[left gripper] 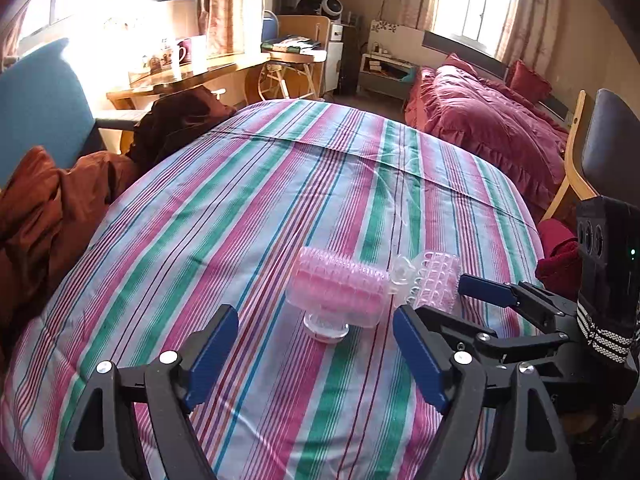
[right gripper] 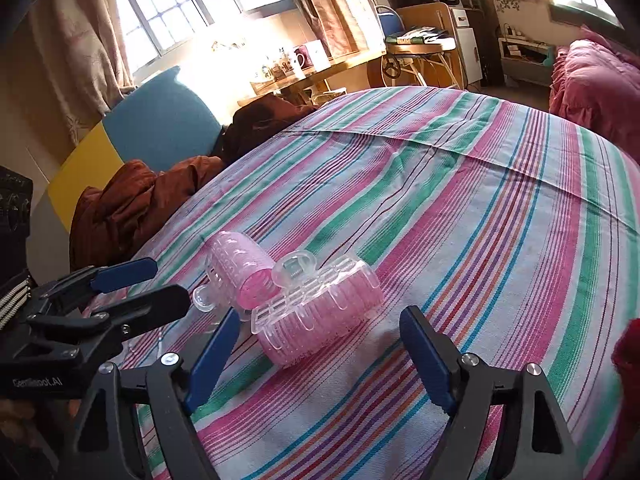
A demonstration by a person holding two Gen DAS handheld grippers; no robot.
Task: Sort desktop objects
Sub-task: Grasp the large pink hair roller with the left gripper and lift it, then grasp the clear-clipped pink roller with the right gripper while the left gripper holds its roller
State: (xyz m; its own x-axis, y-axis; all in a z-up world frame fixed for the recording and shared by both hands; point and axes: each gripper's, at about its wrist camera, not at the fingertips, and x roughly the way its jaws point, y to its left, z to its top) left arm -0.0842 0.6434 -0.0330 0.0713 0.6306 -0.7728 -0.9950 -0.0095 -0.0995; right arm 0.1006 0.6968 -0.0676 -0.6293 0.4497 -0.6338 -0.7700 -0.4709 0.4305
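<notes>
On the striped cloth (left gripper: pixel 248 208) of the tabletop lie two pink hair-roller clips, touching each other. Going left to right in the left wrist view: the left gripper (left gripper: pixel 316 344) hangs low with its jaws spread wide and nothing between them, the first roller clip (left gripper: pixel 336 292) lying just ahead of the gap; beside it the second roller clip (left gripper: pixel 434 282) touches the first; then the right gripper (left gripper: pixel 472 300) reaches in from the right, its jaws also apart and empty, one blue pad close to that second clip. The right wrist view shows the same pair, the second clip (right gripper: pixel 320 316) lying just ahead of the right jaws. The risk, as I judge it, is that closing on either clip drags or rolls its neighbour, since they touch and are round; slick plastic could also squirt out of the pads. No bin or sorting place shows, so I cannot tell where they belong. The clear handles blur against the cloth.
</notes>
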